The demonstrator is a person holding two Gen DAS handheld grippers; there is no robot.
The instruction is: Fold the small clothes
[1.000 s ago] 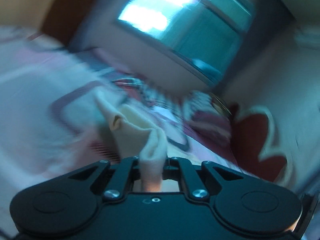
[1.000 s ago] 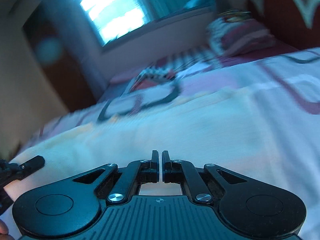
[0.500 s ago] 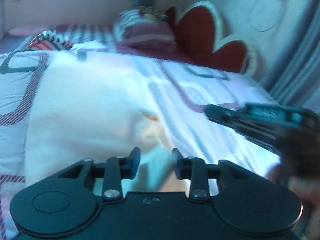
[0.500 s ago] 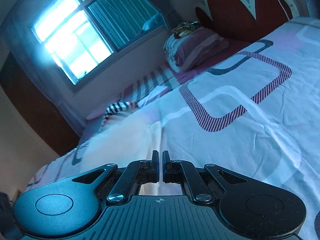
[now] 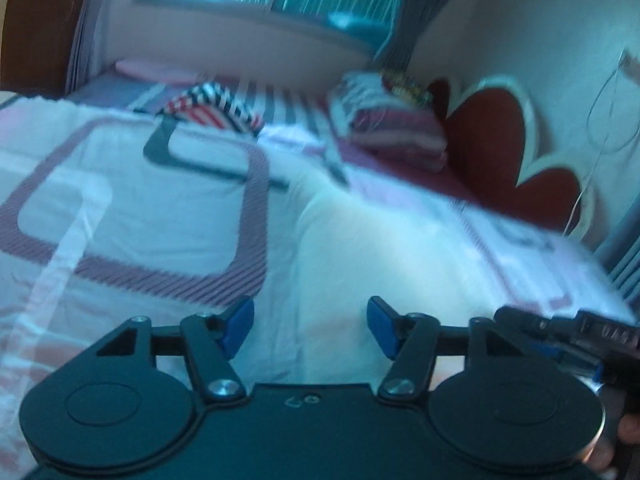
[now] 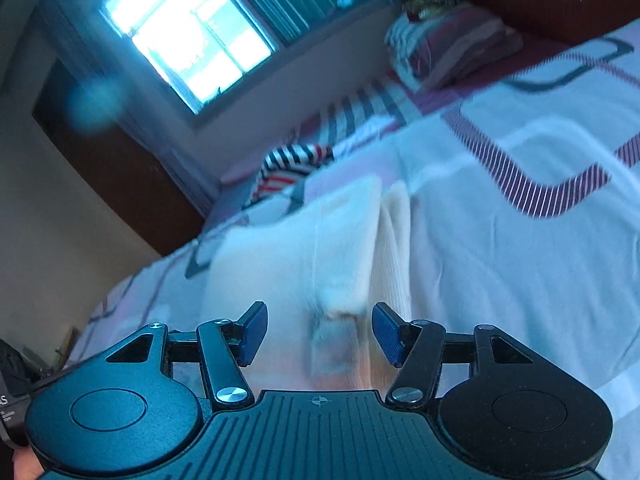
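now both claws (image 5: 308, 326) (image 6: 318, 332) gape wide over the patterned bed (image 5: 132, 216), window (image 6: 188, 36) beyond.

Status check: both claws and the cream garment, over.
Left claw open, empty. Right claw open, empty. Cream garment lying partly folded on the bedspread. Striped garment beyond it, not in the way.

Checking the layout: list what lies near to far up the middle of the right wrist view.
right gripper → cream garment → striped clothes → window
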